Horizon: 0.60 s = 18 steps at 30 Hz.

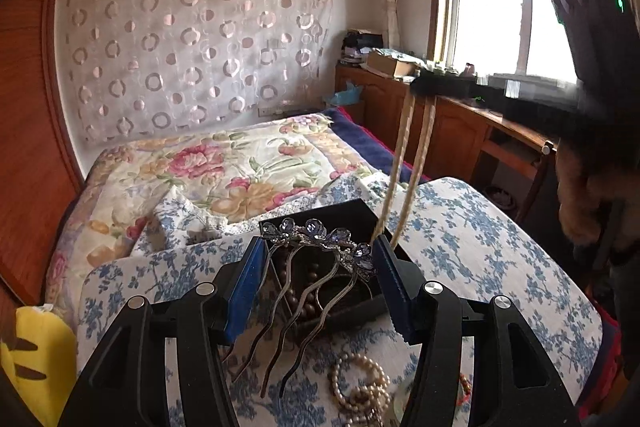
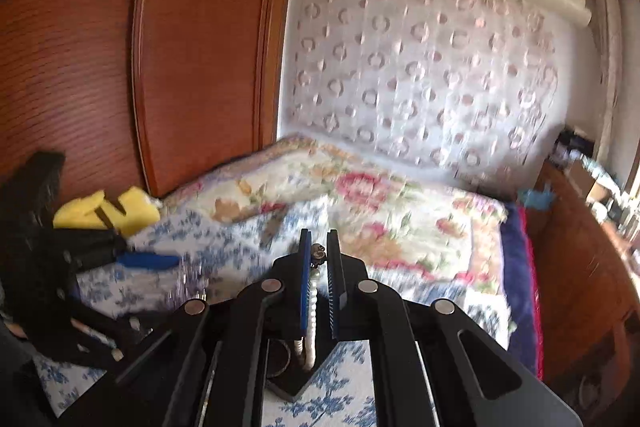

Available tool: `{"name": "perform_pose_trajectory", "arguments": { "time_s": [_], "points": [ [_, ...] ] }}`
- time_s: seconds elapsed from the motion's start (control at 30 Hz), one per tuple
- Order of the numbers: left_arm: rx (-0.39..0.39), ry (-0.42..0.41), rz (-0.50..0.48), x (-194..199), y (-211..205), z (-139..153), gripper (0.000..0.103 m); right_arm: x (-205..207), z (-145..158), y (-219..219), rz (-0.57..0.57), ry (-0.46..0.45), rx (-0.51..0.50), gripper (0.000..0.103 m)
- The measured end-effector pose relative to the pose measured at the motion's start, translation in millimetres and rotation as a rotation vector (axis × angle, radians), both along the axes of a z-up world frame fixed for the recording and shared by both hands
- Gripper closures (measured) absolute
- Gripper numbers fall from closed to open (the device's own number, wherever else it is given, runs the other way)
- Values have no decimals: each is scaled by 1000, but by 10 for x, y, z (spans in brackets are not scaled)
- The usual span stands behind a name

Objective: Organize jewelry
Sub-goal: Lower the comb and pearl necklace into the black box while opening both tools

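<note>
My left gripper (image 1: 318, 251) is shut on a silver hair comb (image 1: 316, 239) with blue crystal flowers, its wavy prongs (image 1: 280, 339) hanging toward me above a black jewelry box (image 1: 352, 215) that holds brown beads (image 1: 298, 291). A cream pearl necklace (image 1: 404, 163) hangs in two strands from my right gripper (image 1: 424, 85), held high at the right, down into the box. In the right wrist view my right gripper (image 2: 319, 247) is shut on that pearl necklace (image 2: 314, 303), with the box corner (image 2: 294, 387) below. The left gripper (image 2: 152, 261) shows there at the left.
A pile of pearl beads (image 1: 360, 387) lies on the blue-flowered tablecloth (image 1: 480, 247) near me. A bed with a floral quilt (image 1: 224, 167) lies beyond. A yellow cushion (image 1: 36, 359) sits at the left. A wooden wardrobe (image 2: 180, 47) and a sideboard (image 1: 452, 131) flank the bed.
</note>
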<state>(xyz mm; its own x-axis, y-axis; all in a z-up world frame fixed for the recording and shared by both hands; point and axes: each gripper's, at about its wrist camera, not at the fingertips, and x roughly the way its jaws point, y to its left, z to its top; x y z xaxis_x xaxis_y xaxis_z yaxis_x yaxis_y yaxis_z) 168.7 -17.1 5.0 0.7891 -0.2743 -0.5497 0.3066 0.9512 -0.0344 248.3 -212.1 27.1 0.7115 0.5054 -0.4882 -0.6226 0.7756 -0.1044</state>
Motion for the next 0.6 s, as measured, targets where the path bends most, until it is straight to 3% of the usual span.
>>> {"name": "perform_pose_trajectory", "arguments": {
  "time_s": [0.13,0.27,0.6],
  "points": [
    [11,18,-3,169,-47,-47,50,176,-354,18,14,95,-5,93],
    [23,33,-5,305,-100,-90,50,253,-514,8,21,130,-3,93],
    [57,82,-22,662,-308,-252,50,286,-641,-310,-24,146,33,93]
  ]
}}
